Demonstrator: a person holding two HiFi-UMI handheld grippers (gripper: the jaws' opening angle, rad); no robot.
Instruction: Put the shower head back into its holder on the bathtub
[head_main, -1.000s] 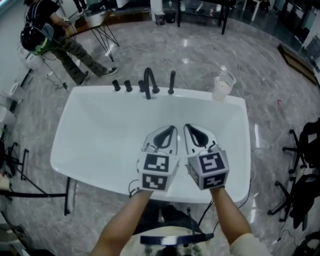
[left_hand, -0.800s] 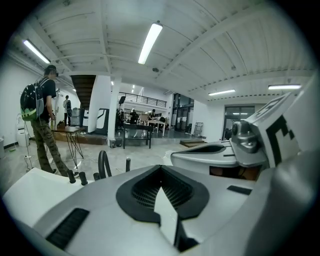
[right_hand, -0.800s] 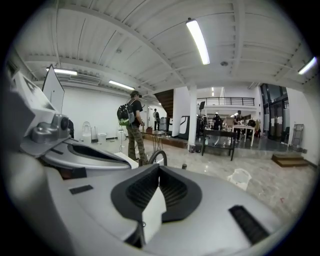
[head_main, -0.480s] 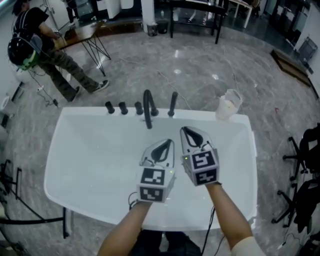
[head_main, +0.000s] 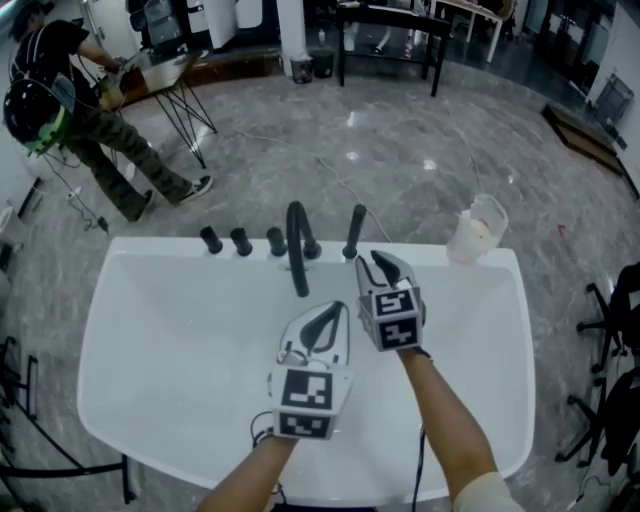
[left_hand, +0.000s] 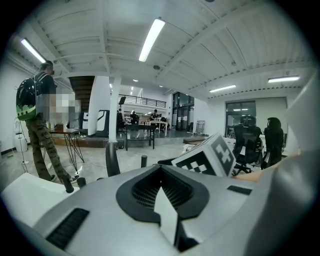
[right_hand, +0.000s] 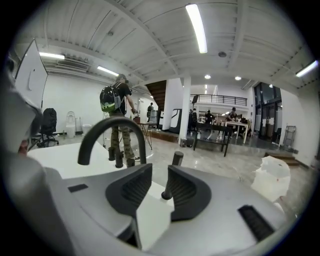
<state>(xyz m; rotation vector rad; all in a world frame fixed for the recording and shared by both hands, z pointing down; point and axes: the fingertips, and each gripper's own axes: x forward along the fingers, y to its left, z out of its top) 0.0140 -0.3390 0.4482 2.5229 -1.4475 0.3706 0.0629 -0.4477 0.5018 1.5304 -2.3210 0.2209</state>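
The black shower head (head_main: 353, 232) stands upright at the far rim of the white bathtub (head_main: 150, 300), just right of the curved black faucet (head_main: 298, 245). My right gripper (head_main: 376, 260) is close in front of it, its jaws opening with nothing between them. In the right gripper view the shower head (right_hand: 173, 170) shows through the gap of the right gripper (right_hand: 159, 189), still beyond the pads. My left gripper (head_main: 336, 310) hangs over the middle of the tub, behind and left of the right one. In its own view the left gripper (left_hand: 160, 172) is shut and empty.
Three black knobs (head_main: 240, 241) stand left of the faucet. A clear plastic jug (head_main: 476, 228) sits on the tub's far right corner. A person (head_main: 60, 110) stands by a small table at the far left. Office chairs (head_main: 615, 300) are at the right.
Both grippers moved forward over the tub toward the far rim, the right one farther, up to the shower head. The right jaws went from shut to parted.
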